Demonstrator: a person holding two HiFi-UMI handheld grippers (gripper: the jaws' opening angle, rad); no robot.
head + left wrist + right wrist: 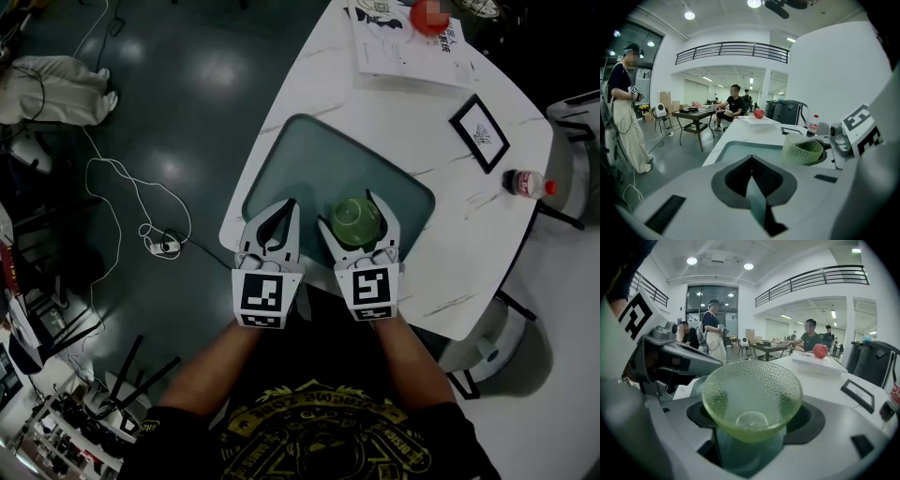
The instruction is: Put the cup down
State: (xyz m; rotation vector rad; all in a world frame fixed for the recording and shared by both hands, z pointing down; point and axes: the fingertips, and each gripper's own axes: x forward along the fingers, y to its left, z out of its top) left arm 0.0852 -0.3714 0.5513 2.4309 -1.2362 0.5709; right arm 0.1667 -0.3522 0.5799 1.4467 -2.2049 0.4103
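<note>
The right tongs (354, 214) clamp a green dimpled glass cup (356, 222) over a grey-green tray (309, 150). The left tongs (290, 208), just beside, are closed and empty.

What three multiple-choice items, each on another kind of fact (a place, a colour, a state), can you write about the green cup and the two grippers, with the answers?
1. Where is the green dimpled glass cup?
A. beside the black picture frame
B. between the jaws of the right gripper, over the grey-green tray
C. on the dark floor

2. What colour is the cap of the clear plastic bottle lying on the white table?
A. blue
B. yellow
C. red

3. How do the jaws of the left gripper stand?
A. closed together, nothing between them
B. closed on the cup
C. wide apart round a red apple

Answers: 1 B, since the right gripper view shows the cup clamped between its jaws; 2 C, since the head view shows a red cap; 3 A, since the left gripper view shows the tips meeting with no object there.
</note>
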